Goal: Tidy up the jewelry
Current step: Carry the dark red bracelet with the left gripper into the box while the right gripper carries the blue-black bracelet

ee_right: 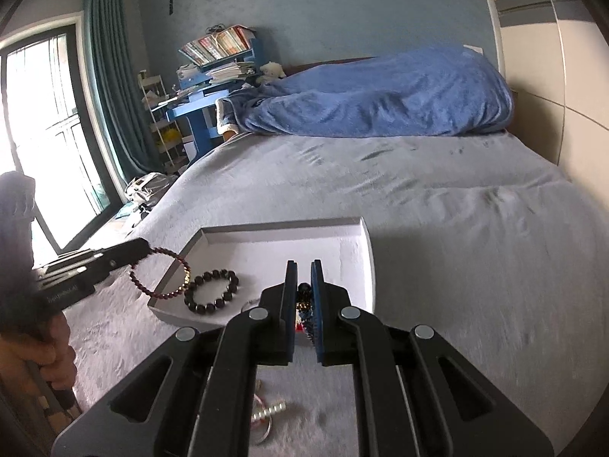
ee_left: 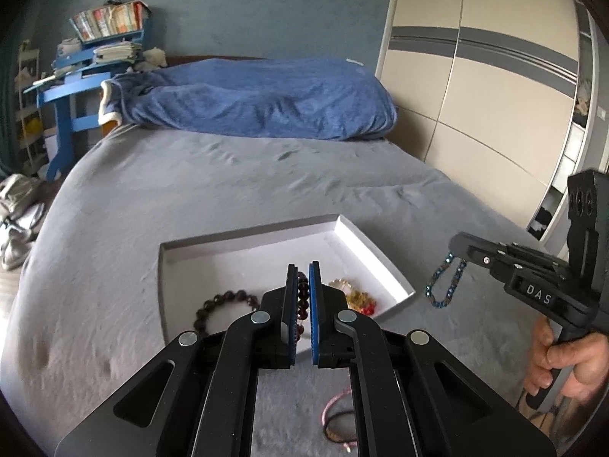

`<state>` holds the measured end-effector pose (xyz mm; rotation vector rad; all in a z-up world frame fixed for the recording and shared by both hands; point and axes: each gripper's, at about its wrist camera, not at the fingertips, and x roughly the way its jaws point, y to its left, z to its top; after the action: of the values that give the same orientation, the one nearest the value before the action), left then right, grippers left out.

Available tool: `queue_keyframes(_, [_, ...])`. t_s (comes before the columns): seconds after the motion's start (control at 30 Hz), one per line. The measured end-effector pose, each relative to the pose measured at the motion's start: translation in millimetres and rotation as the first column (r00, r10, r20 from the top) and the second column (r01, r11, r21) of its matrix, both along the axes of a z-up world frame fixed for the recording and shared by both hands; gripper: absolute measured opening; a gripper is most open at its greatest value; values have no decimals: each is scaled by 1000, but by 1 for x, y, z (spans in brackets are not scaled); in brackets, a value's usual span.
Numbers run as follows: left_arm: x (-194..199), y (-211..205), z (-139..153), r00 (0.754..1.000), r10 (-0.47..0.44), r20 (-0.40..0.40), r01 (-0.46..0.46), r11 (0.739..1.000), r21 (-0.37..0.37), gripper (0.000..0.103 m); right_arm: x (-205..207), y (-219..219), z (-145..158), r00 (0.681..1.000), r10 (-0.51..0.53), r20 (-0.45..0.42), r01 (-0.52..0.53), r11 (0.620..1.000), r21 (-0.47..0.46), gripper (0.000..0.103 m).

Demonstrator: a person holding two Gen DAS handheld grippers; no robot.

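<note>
A white shallow tray (ee_left: 365, 243) lies on the grey bed. In it are a dark bead bracelet (ee_left: 222, 302) and a yellow and red piece (ee_left: 357, 299). My left gripper (ee_left: 303, 266) is shut on a dark red bead bracelet (ee_left: 302, 289), which hangs over the tray's left edge in the right wrist view (ee_right: 163, 278). My right gripper (ee_right: 303, 264) is shut on a blue chain bracelet (ee_right: 310, 323), seen dangling right of the tray in the left wrist view (ee_left: 445, 282). The tray (ee_right: 357, 228) and dark bead bracelet (ee_right: 213, 291) show there too.
A pink and dark cord bracelet (ee_left: 335, 415) and a silver piece (ee_right: 268, 413) lie on the bed near me. A blue blanket (ee_left: 259, 99) is heaped at the head of the bed. A wardrobe (ee_left: 475, 87) stands right, a blue desk (ee_left: 76, 83) left.
</note>
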<state>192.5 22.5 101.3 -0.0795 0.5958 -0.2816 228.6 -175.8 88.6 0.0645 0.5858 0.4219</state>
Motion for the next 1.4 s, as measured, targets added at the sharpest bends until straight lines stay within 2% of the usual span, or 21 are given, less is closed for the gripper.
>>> queue_keyframes(0.37, [60, 0, -7, 999, 17, -40, -17, 1000, 22, 6, 55, 33, 4, 999, 33, -12, -33, 999, -13, 7])
queue_keyframes(0.77, [115, -9, -40, 994, 10, -109, -2, 997, 73, 6, 116, 61, -27, 995, 37, -88, -42, 997, -59, 7])
queue_keyframes(1.07, [131, -11, -73, 982, 16, -189, 6, 994, 113, 6, 135, 67, -56, 987, 32, -157, -49, 993, -104, 7])
queue_keyframes(1.4, [136, -6, -93, 966, 52, -252, -14, 989, 149, 6, 140, 64, -75, 979, 12, -205, -41, 989, -142, 7])
